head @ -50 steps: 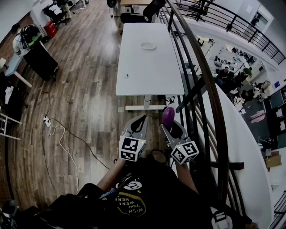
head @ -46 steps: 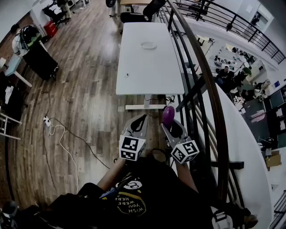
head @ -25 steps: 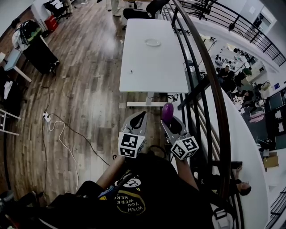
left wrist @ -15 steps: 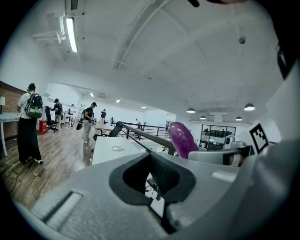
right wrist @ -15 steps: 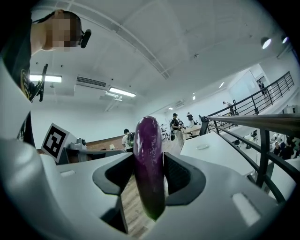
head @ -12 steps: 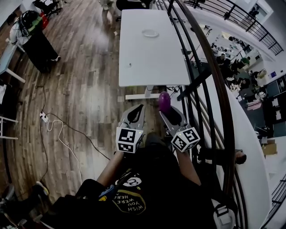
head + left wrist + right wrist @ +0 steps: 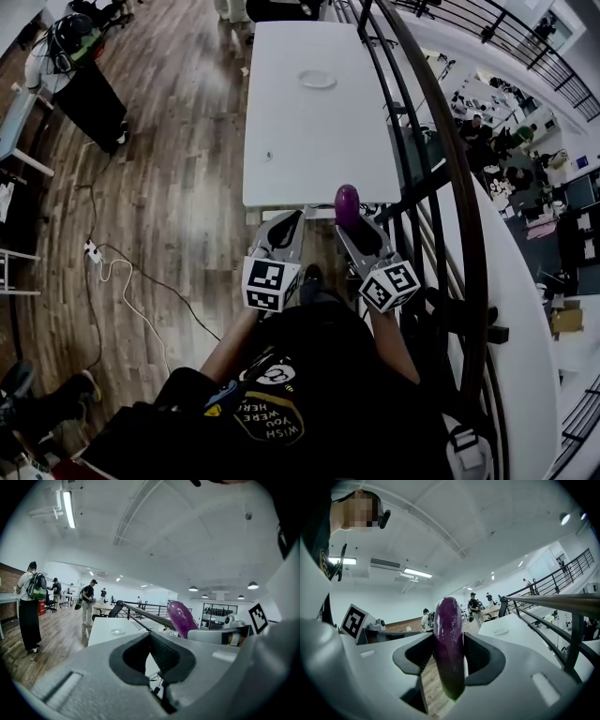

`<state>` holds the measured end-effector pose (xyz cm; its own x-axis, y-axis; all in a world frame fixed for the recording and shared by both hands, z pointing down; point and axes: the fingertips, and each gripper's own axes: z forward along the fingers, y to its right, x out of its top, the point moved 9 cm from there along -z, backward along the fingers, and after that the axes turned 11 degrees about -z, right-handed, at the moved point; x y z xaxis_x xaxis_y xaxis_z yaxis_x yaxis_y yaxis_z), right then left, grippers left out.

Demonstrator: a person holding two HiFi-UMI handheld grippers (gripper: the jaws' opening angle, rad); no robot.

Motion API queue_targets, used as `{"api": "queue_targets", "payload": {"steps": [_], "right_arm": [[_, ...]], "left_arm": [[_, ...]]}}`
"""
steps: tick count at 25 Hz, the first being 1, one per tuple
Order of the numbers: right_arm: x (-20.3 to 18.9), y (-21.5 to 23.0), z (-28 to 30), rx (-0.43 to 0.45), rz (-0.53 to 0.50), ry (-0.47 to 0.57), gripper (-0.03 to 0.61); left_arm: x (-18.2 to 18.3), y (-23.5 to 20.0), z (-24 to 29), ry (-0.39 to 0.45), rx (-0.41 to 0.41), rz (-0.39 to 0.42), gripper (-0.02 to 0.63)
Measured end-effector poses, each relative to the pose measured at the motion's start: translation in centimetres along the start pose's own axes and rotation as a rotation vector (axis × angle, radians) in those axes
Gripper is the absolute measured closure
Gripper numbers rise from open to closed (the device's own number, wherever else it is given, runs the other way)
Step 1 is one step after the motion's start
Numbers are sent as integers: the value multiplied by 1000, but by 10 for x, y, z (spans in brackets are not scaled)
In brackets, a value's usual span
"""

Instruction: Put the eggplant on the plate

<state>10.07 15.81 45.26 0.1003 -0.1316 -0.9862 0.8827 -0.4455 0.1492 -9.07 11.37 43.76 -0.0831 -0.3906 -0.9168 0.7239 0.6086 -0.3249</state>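
A purple eggplant stands upright between the jaws of my right gripper, which is shut on it; in the right gripper view the eggplant fills the gap. My left gripper is beside it, shut and holding nothing, its jaws touching in the left gripper view, where the eggplant shows at the right. A small clear plate lies far down the long white table. Both grippers hover at the table's near edge. The plate is far ahead.
A dark metal railing runs close along the right of the table and my right gripper. A small dark object lies on the table's left part. A white cable trails over the wooden floor. People stand beyond the table.
The person has walked toward the table. Both grippers moved forward together, the eggplant still held, and now reach the table's near edge. The jaws have not changed.
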Motion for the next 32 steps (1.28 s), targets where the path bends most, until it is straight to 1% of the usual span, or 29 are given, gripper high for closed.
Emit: {"api": "queue_targets", "payload": {"steps": [3, 7, 10, 12, 15, 21, 24, 27, 30, 32], "right_arm": [[10, 40, 24, 20, 0, 8, 377], [18, 83, 51, 54, -11, 6, 378], [26, 112, 76, 67, -16, 0, 379], [29, 125, 95, 70, -24, -5, 378], [27, 142, 124, 66, -17, -22, 378], [48, 165, 194, 40, -47, -59, 378], [38, 185, 231, 24, -60, -76, 377], [30, 203, 262, 19, -74, -95, 377], [25, 227, 298, 33, -85, -119, 378], [13, 249, 319, 45, -107, -155, 377]], "left_arm": [[18, -2, 46, 11, 6, 21, 609], [31, -7, 95, 15, 33, 39, 609], [43, -16, 128, 17, 29, 18, 609], [48, -26, 146, 13, 26, -3, 609], [54, -47, 172, -10, 29, -12, 609], [95, -98, 223, -15, -7, -10, 609], [95, -129, 259, -28, -24, -16, 609], [96, -152, 287, -53, -39, -17, 609], [104, -172, 314, -72, -30, -24, 609], [102, -181, 330, -81, -25, -43, 609]]}}
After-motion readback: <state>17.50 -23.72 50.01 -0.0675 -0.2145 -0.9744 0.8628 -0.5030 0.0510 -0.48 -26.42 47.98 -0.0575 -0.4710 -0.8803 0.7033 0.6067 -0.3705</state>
